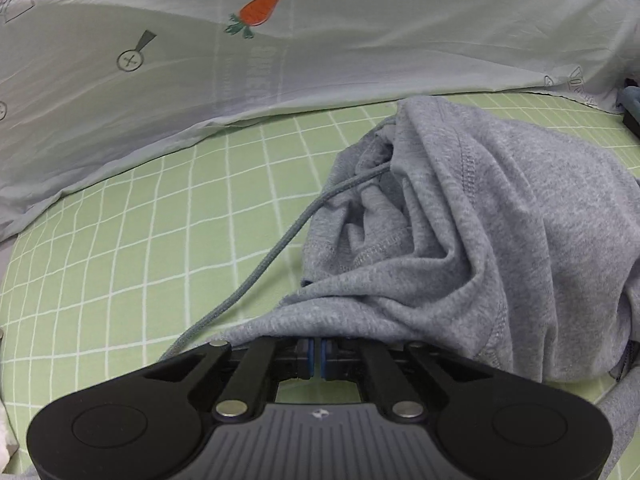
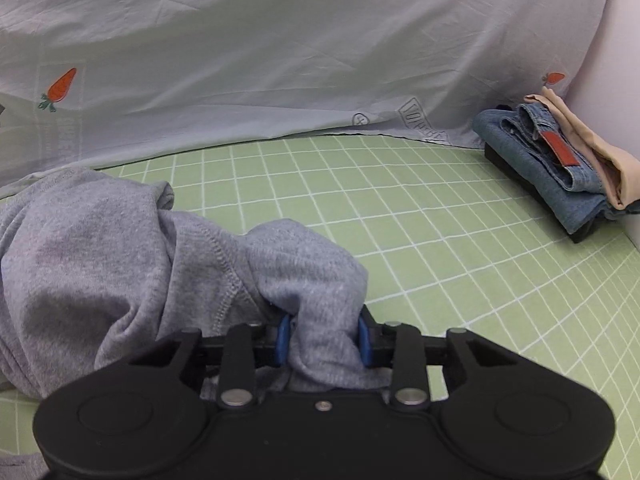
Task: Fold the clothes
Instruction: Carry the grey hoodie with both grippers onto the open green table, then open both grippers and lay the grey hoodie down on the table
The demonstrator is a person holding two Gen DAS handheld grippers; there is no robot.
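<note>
**Grey sweatshirt gripped at two points on the green checked sheet**

Grey fleece fills the left wrist view from the centre out to 3 o'clock: a crumpled grey sweatshirt [image 1: 472,240] heaped on the green checked sheet [image 1: 120,272]. Its drawstring [image 1: 256,276] trails from the bunched opening toward 7 o'clock. The left gripper [image 1: 317,354] sits at 6 o'clock with its blue pads drawn fully together; the garment's edge lies over the fingertips, and whether cloth is pinched between them cannot be told. A pale carrot-print cloth [image 1: 320,40] spans 12 o'clock.

In the right wrist view the sweatshirt [image 2: 100,264] lies from 9 o'clock to the centre. The right gripper [image 2: 324,338] at 6 o'clock is partly closed, its pads pressing a thick fold of the grey fabric. Folded jeans [image 2: 544,160] with a beige garment [image 2: 592,152] stand well apart at 2 o'clock.
</note>
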